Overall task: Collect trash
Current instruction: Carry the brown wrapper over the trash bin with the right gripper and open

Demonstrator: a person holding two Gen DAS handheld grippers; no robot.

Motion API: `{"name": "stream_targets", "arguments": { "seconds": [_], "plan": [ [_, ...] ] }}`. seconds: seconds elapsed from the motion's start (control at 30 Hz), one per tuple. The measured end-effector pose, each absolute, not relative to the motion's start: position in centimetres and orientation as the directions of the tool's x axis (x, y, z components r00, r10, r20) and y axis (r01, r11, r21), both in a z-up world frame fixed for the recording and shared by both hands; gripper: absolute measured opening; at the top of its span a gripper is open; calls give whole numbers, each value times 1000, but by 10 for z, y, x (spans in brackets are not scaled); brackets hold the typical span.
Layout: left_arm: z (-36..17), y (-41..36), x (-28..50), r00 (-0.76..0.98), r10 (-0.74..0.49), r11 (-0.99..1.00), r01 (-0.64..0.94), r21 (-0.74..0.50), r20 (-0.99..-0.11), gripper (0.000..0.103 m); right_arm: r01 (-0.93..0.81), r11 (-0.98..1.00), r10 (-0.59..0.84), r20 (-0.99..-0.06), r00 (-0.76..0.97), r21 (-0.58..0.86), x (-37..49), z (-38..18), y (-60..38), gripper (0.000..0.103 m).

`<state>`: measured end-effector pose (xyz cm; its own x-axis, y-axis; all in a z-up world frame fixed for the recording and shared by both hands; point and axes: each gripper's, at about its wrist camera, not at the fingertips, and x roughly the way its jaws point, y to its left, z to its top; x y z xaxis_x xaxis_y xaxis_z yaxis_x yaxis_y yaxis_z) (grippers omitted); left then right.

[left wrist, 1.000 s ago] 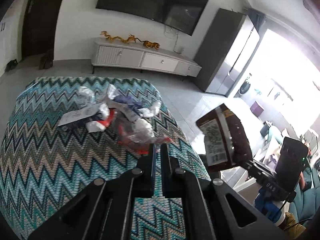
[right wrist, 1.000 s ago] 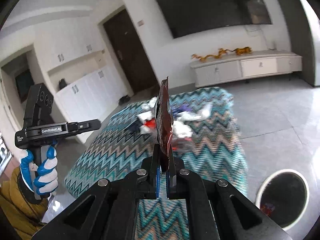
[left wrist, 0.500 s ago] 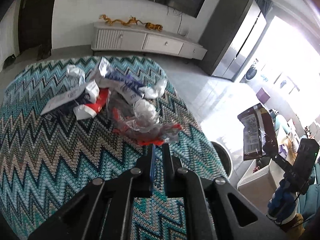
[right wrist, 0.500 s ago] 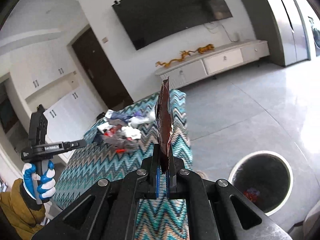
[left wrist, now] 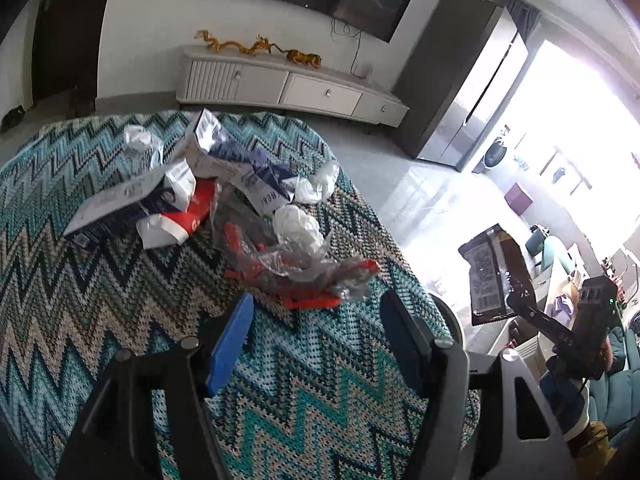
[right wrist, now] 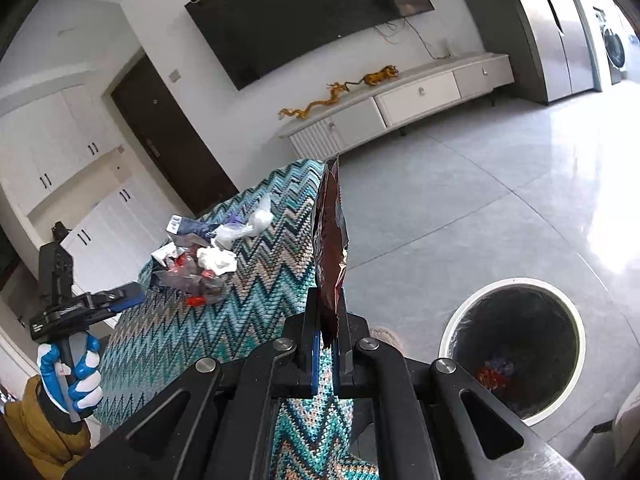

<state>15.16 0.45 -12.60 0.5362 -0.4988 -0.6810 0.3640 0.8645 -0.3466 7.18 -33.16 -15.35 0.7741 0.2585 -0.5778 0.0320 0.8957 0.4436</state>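
A pile of trash [left wrist: 224,208] lies on a table with a zigzag cloth [left wrist: 100,300]: white cartons, crumpled tissue, and a clear and red plastic wrapper [left wrist: 304,276] nearest me. My left gripper [left wrist: 316,320] is open just short of that wrapper. My right gripper [right wrist: 329,340] is shut on a dark brown snack bag [right wrist: 330,248] and holds it upright past the table's edge. The bag also shows in the left wrist view [left wrist: 494,276]. A round white-rimmed bin [right wrist: 516,344] stands on the floor, lower right of the bag.
The bin holds some red and blue trash [right wrist: 494,372]. A white TV cabinet [left wrist: 288,88] stands against the far wall under a TV. Grey tiled floor [right wrist: 480,200] lies between table and cabinet. A fridge [left wrist: 460,80] stands at the right.
My left gripper has opened and moved closer to the trash pile. My right gripper has carried the snack bag away from the table toward the bin.
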Motion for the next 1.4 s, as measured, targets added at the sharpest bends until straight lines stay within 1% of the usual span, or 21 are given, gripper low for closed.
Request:
{"name": "stream_targets", "arguments": {
  "seconds": [0.13, 0.23, 0.3, 0.4, 0.43, 0.47, 0.5, 0.53, 0.57, 0.7, 1.07, 1.27, 1.4],
  "plan": [
    [-127, 2, 160, 532, -497, 865, 370, -340, -686, 64, 47, 894, 253, -587, 769, 446, 77, -158, -332, 4],
    [-134, -2, 172, 537, -467, 880, 357, -313, -702, 63, 55, 893, 250, -593, 765, 447, 78, -160, -334, 4],
    [-137, -4, 181, 536, -461, 884, 349, -311, -708, 61, 60, 893, 247, -597, 763, 447, 79, -162, -336, 4],
    [-142, -11, 194, 526, -463, 883, 346, -318, -713, 52, 68, 893, 241, -601, 762, 445, 80, -163, -338, 4],
    [-144, -13, 198, 519, -464, 882, 346, -320, -718, 46, 71, 893, 239, -602, 762, 444, 80, -163, -339, 4],
    [-147, -18, 203, 509, -457, 885, 343, -316, -729, 35, 73, 893, 238, -602, 762, 444, 80, -164, -340, 4],
    [-150, -20, 205, 501, -457, 884, 344, -316, -735, 28, 74, 893, 236, -603, 762, 444, 80, -164, -341, 4],
    [-153, -23, 209, 485, -459, 882, 344, -321, -744, 13, 76, 893, 235, -603, 762, 443, 79, -164, -341, 4],
    [-155, -26, 210, 475, -460, 882, 345, -322, -750, 1, 77, 893, 233, -603, 763, 443, 79, -164, -342, 4],
    [-149, -31, 201, 503, -456, 883, 358, -303, -734, 0, 83, 892, 228, -599, 767, 445, 75, -164, -345, 4],
    [-95, -34, 183, 573, -491, 867, 395, -304, -656, 0, 98, 876, 219, -571, 791, 472, 58, -165, -363, 4],
    [-75, -75, 175, 531, -561, 819, 470, -330, -635, 0, 153, 863, 178, -573, 800, 482, 41, -173, -388, 4],
    [-77, -115, 174, 464, -612, 771, 529, -354, -640, 0, 223, 851, 134, -606, 784, 476, 30, -189, -411, 5]
  ]
}}
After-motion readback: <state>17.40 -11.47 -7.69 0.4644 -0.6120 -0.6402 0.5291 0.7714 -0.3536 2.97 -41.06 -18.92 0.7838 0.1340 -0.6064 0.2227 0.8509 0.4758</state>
